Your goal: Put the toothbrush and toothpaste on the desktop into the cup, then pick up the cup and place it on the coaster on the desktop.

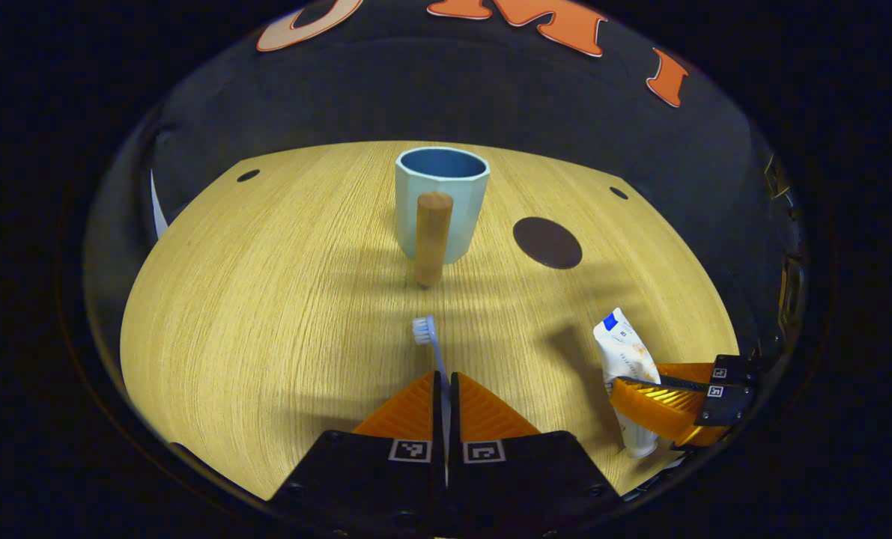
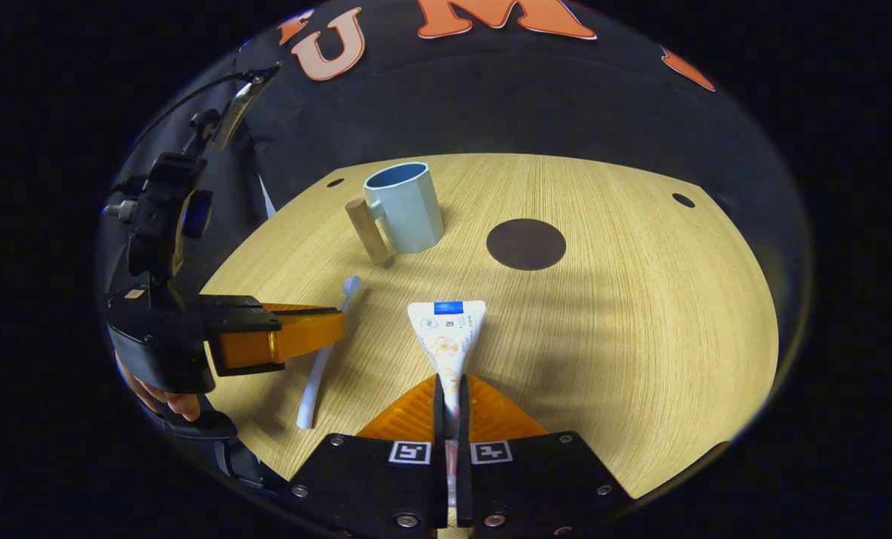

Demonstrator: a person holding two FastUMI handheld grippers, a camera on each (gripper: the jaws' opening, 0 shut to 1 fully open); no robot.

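both fingers (image 1: 469,408) pinch toothbrush (image 1: 432,338), toothpaste (image 2: 447,333) likewise

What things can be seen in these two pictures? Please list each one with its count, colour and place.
cup: one, light blue with a wooden handle, upright at the far middle of the table, nothing visible inside.
coaster: one, dark brown, round, flat on the table to the right of the cup, nothing on it.
toothbrush: one, pale blue with white bristles, gripped by the left gripper, head pointing at the cup.
toothpaste: one tube, white with a blue band, gripped by the right gripper.
table: one, light wood.
left gripper: one, shut on the toothbrush.
right gripper: one, shut on the toothpaste.
hand: one, partly seen under the left gripper.
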